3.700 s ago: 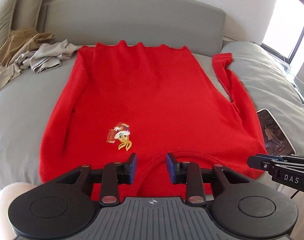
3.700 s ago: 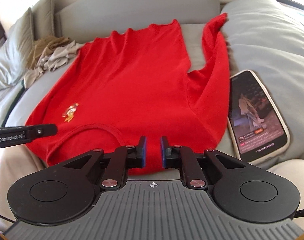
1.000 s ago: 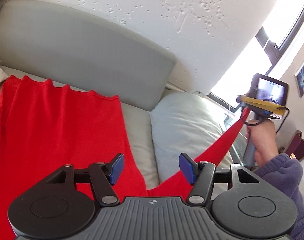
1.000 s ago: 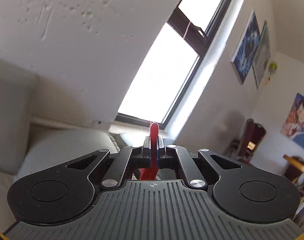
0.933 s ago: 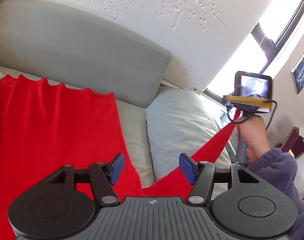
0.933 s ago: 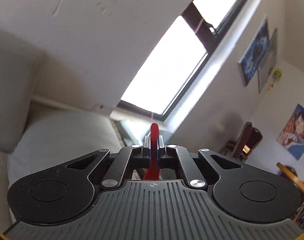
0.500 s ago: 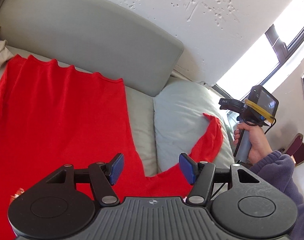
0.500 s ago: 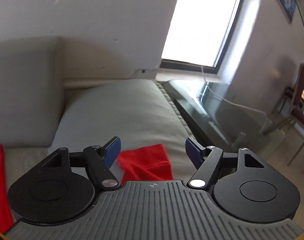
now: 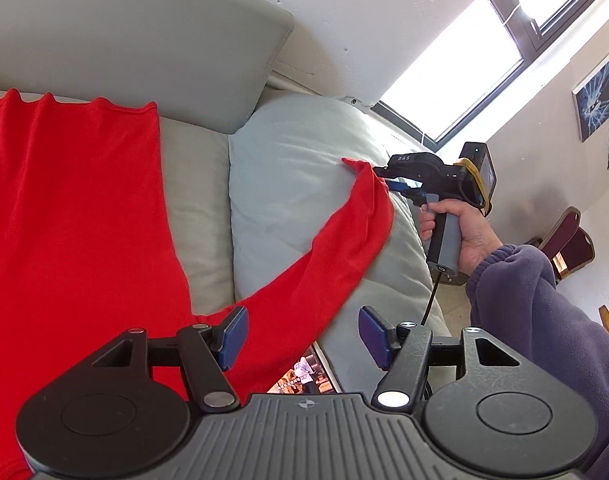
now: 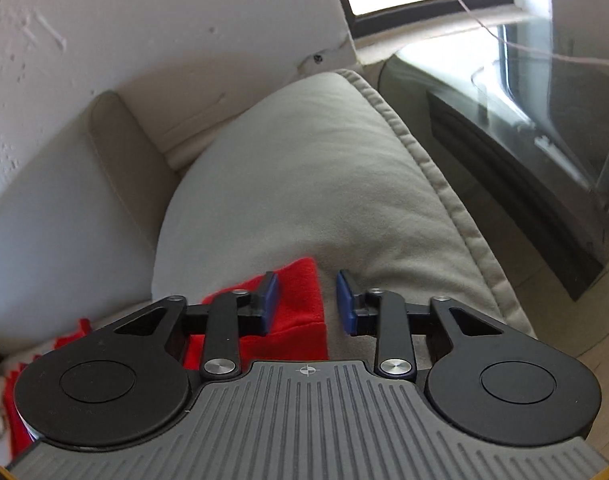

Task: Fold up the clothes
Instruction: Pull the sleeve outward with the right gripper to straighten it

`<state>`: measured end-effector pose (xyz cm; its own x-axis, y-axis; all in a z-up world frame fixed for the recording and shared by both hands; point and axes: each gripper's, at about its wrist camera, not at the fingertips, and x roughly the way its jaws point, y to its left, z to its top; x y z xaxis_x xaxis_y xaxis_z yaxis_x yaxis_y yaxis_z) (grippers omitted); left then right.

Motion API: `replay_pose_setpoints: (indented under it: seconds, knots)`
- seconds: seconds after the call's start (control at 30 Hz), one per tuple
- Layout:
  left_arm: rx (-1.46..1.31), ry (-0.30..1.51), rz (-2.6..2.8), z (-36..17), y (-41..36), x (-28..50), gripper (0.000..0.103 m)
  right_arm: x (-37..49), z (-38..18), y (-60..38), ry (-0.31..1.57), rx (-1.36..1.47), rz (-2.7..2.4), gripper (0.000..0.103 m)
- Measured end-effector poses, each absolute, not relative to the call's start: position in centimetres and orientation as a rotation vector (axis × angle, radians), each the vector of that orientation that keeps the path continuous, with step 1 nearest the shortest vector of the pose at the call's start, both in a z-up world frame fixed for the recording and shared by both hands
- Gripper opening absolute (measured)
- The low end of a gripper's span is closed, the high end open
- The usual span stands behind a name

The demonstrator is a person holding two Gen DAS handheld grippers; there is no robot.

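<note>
We see the red sweater spread flat on the grey sofa, its sleeve trailing up over the cushion. Our left gripper hovers above the sleeve's base with its fingers apart, grasping nothing; a phone with a lit screen peeks out just under it. Our right gripper, held in a hand with a purple cuff, sits at the cuff end; its jaws are closing, the cloth lying between them but not yet pinched. Its side reads "DAS". A poster hangs by the window
</note>
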<state>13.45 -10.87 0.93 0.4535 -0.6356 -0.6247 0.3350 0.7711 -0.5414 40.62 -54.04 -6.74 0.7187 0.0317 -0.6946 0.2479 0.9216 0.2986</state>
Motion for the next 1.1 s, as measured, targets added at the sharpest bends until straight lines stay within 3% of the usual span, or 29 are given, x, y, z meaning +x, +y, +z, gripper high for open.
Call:
replay_pose_setpoints:
  seconds: [0.07,0.23,0.37,0.57,0.73,0.8,0.83,0.97,1.1]
  knots:
    - [-0.356,0.920,-0.615,0.9,-11.1,13.5,0.059,40.0,-6.2,-53.2,0.724,0.340,-0.103,0.005]
    - [-0.329,0.910,-0.598,0.7,-11.5,13.2,0.059,34.1,-2.6,-54.2,0.348,0.438,-0.218,0.004]
    - [-0.332,0.912,-0.597,0.4,-11.8,13.4,0.059,31.7,-0.6,-54.7,0.207,0.424,-0.377,0.003]
    - [-0.331,0.951,-0.616,-0.1,-12.3,13.7,0.059,35.6,-2.8,-55.2,0.422,0.321,-0.408,0.004]
    - [-0.304,0.993,-0.628,-0.6,-12.2,13.1,0.059,35.6,-4.9,-57.2,0.591,0.353,-0.598,0.021]
    - [-0.293,1.007,-0.630,-0.8,-12.0,12.8,0.059,34.4,-4.9,-57.9,0.609,0.358,-0.627,0.040]
    - [-0.291,1.016,-0.632,-0.9,-11.8,12.6,0.059,33.6,-4.4,-58.1,0.609,0.362,-0.626,0.044]
    - [-0.208,1.061,-0.650,-1.0,-11.2,11.4,0.059,30.2,-2.3,-58.0,0.624,0.451,-0.531,0.046]
    - [-0.060,1.053,-0.614,-1.1,-9.5,9.0,0.059,26.7,-1.6,-54.1,0.756,0.564,-0.257,0.050]
